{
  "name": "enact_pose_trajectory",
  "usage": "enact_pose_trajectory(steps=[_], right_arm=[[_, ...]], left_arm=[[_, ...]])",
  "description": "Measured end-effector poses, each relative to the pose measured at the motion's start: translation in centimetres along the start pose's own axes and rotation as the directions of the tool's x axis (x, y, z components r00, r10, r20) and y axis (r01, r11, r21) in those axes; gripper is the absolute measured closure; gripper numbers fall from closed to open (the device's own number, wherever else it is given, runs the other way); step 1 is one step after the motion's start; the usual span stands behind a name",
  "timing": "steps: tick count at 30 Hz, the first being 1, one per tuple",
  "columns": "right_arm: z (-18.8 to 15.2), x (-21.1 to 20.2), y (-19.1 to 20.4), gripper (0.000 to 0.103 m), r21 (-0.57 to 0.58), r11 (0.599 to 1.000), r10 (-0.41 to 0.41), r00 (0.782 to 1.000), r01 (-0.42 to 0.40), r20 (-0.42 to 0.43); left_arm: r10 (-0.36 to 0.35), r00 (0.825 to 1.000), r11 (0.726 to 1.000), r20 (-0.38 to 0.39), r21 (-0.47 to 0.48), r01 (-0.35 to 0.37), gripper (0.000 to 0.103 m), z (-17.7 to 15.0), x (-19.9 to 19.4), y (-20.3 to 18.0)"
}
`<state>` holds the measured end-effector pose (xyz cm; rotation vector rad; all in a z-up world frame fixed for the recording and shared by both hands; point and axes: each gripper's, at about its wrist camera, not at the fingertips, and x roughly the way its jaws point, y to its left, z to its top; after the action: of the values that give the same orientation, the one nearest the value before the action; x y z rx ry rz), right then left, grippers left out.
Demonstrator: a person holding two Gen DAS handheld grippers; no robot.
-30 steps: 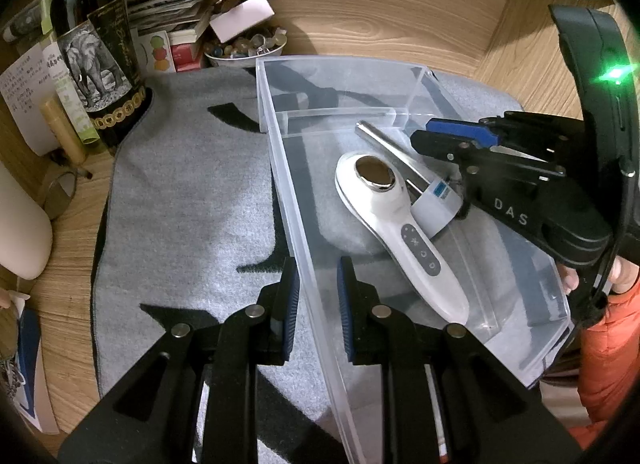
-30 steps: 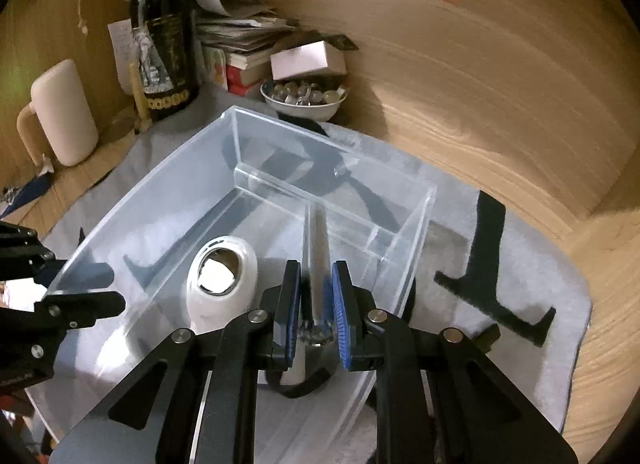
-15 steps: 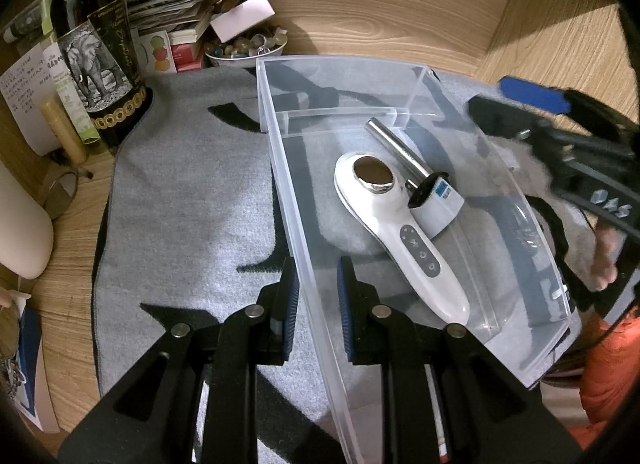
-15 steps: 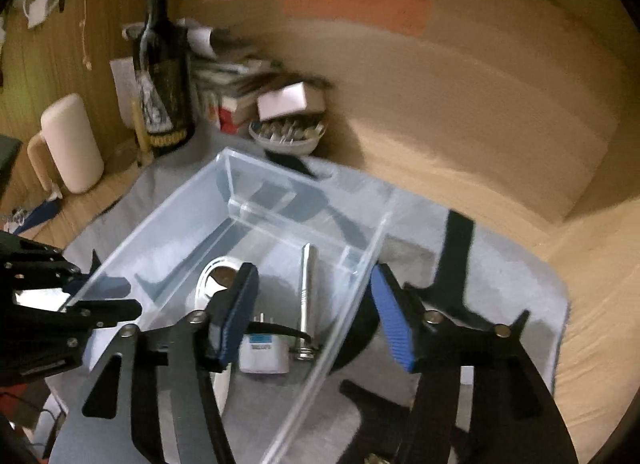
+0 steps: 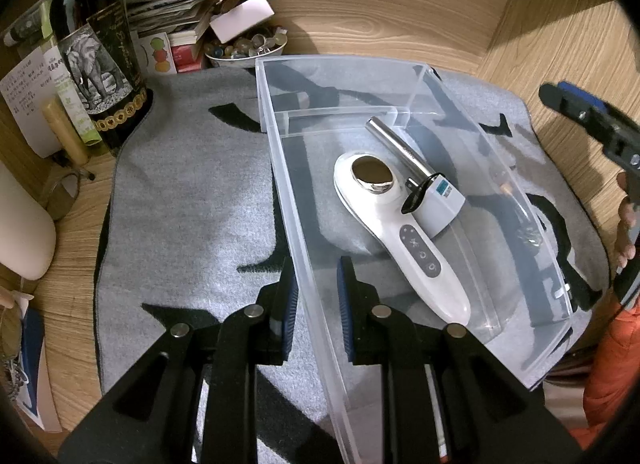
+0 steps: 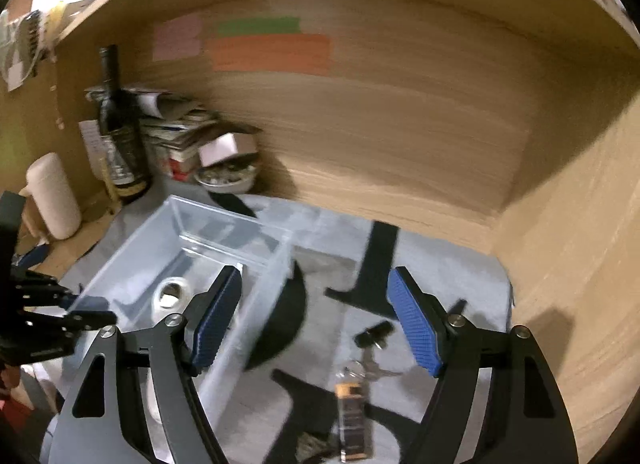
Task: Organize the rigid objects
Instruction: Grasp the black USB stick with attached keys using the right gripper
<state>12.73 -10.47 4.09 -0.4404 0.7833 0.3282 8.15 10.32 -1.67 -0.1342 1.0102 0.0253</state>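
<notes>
A clear plastic bin (image 5: 340, 59) stands on a grey mat (image 5: 180, 203). In it lie a white handheld device (image 5: 400, 232), a silver metal rod (image 5: 396, 143) and a white plug adapter (image 5: 440, 199) with a black strap. My left gripper (image 5: 318, 296) is shut on the bin's left wall, one pad on each side. My right gripper (image 6: 316, 320) hangs above the mat to the right of the bin (image 6: 224, 215), its jaws opening with nothing between them. Below it lie a bunch of keys (image 6: 372, 372), a small black piece (image 6: 374, 334) and an amber tag (image 6: 352, 412).
A dark wine bottle (image 5: 100, 63), a stack of papers and boxes (image 5: 172, 19) and a bowl of beads (image 5: 248, 49) crowd the back left corner. A cream container (image 5: 20, 223) stands at the left. Wooden walls close the back and right. A person's hand (image 5: 626, 232) holds the right gripper.
My right gripper has let go of the metal rod, opened wide, and risen out of the bin toward the right. The rod now rests in the bin. The left gripper has not moved.
</notes>
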Motion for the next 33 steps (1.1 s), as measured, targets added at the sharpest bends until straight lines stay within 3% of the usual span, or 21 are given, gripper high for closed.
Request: enact_pose_trajectory(steps=[13, 23, 25, 27, 33], right_arm=[[-4.5, 5.3, -4.1, 0.030, 0.071, 0.995, -0.050, 0.979, 0.065, -0.197], [-4.2, 10.3, -4.5, 0.032, 0.052, 0.997, -0.047, 0.954, 0.065, -0.296], [-4.2, 11.1, -4.5, 0.038, 0.052, 0.996, -0.047, 0.949, 0.066, -0.311], [-4.3, 11.8, -4.5, 0.060, 0.053, 0.997, -0.038, 0.944, 0.058, -0.328], [-4.4, 11.2, -3.9, 0.066, 0.035, 0.997, -0.051, 0.952, 0.065, -0.302]], left_arm=[[-0.006, 1.000, 1.000, 0.004, -0.002, 0.006, 0.085, 0.0, -0.1, 0.0], [-0.008, 1.000, 1.000, 0.003, 0.000, 0.008, 0.085, 0.0, -0.2, 0.0], [-0.011, 1.000, 1.000, 0.003, -0.002, 0.011, 0.085, 0.0, -0.2, 0.0], [-0.014, 1.000, 1.000, 0.003, -0.004, 0.014, 0.085, 0.0, -0.2, 0.0], [-0.016, 1.000, 1.000, 0.003, -0.005, 0.016, 0.085, 0.0, -0.2, 0.2]])
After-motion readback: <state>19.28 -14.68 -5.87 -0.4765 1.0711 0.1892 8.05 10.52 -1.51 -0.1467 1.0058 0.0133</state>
